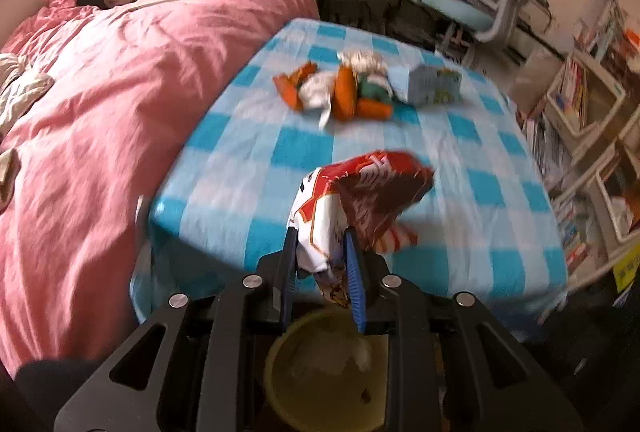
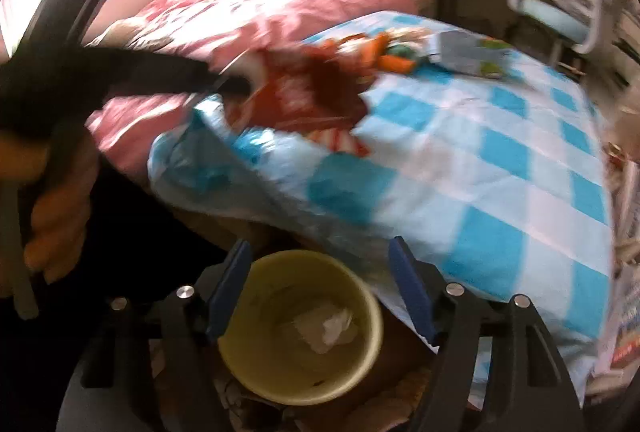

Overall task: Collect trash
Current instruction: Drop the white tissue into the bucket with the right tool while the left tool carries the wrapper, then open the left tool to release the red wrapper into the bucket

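Two grippers are at work by the table (image 1: 248, 168) with the blue checked cloth. The left gripper (image 1: 322, 252) has its jaws pinching a red and white snack bag (image 1: 360, 200), which hangs just above the yellow bin (image 1: 288, 384). I think it is held there so it can drop right in. The right gripper (image 2: 320, 284) has its jaws spread wide with nothing between them, and the yellow bin (image 2: 360, 296) sits below it with some white paper inside. More trash (image 1: 344, 88), orange and white wrappers and a gray packet (image 1: 434, 84), lies farther back on the table, so the job looks only partly done.
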